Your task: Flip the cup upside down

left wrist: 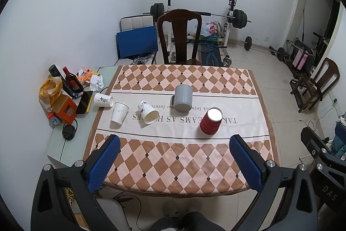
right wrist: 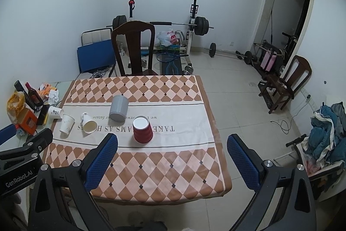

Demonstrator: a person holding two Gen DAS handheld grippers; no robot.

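Note:
On the checkered tablecloth [left wrist: 173,163] stand a red cup [left wrist: 210,121] upside down, a grey mug [left wrist: 182,97] upside down, a white paper cup [left wrist: 119,112] upright, a white paper cup [left wrist: 148,113] lying on its side, and another white cup [left wrist: 103,100] on its side at the cloth's left edge. The right wrist view shows the red cup [right wrist: 142,130], the grey mug [right wrist: 118,108] and the white cups [right wrist: 67,123] [right wrist: 88,122]. My left gripper [left wrist: 173,140] is open and empty above the near table edge. My right gripper [right wrist: 170,140] is open and empty, near the red cup.
Clutter sits on the table's left side: a wine bottle [left wrist: 72,81], an orange box [left wrist: 64,110], a yellow bag [left wrist: 50,88], crumpled paper [left wrist: 96,82]. A wooden chair [left wrist: 179,36] stands behind the table. Weights and a bench stand at the back wall. Another chair [right wrist: 287,83] stands at right.

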